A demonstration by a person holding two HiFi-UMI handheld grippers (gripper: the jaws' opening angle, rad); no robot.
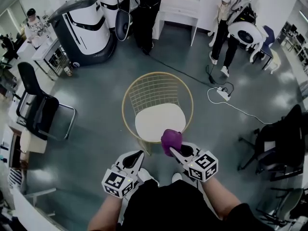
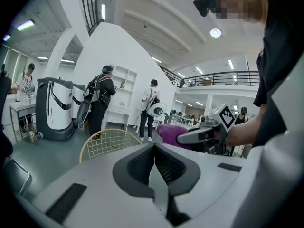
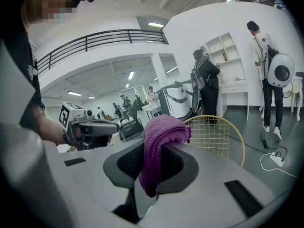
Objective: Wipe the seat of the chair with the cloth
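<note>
1. The left gripper (image 1: 138, 154), whose cube (image 1: 117, 183) bears black-and-white square markers, is held level just in front of the chair (image 1: 126, 97). Its jaws are pressed together on nothing.
2. The right gripper (image 1: 173, 151) clamps the bunched purple cloth (image 1: 171, 139) over the front edge of the seat (image 1: 156, 121).
3. Bare floor (image 1: 96, 129) rings the chair, and a power strip (image 1: 223, 93) lies beyond its right side.
</note>
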